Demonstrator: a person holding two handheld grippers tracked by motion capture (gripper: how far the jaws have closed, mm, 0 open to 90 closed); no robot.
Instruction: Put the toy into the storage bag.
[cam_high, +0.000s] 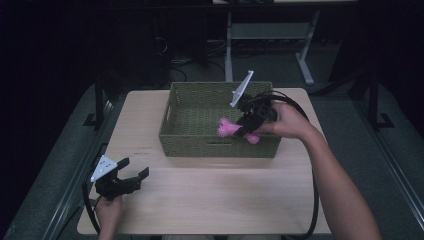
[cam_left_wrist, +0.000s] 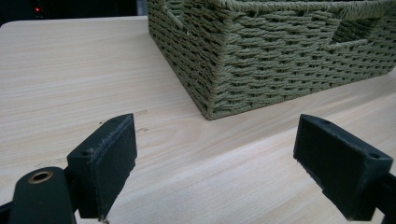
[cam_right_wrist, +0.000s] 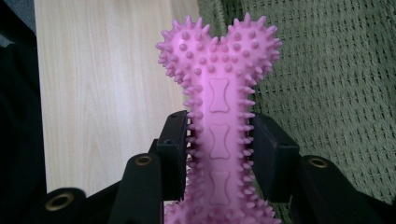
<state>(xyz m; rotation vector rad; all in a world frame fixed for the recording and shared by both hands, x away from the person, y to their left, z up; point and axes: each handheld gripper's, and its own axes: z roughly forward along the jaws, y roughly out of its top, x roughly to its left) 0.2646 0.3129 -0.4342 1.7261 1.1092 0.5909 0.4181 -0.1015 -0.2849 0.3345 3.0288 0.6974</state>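
A pink spiky bone-shaped toy hangs over the front right part of the green woven basket. My right gripper is shut on the toy's shaft; in the right gripper view both black pads press its sides and the knobbed end points away from me. My left gripper rests low over the table's front left, its jaws wide apart with nothing between them. In the left gripper view its fingertips frame bare wood, with the basket's near corner ahead.
The wooden table has open room in front of the basket and along its left side. A cable trails from the right gripper down past the table's right edge. Dark floor and desk legs lie beyond the far edge.
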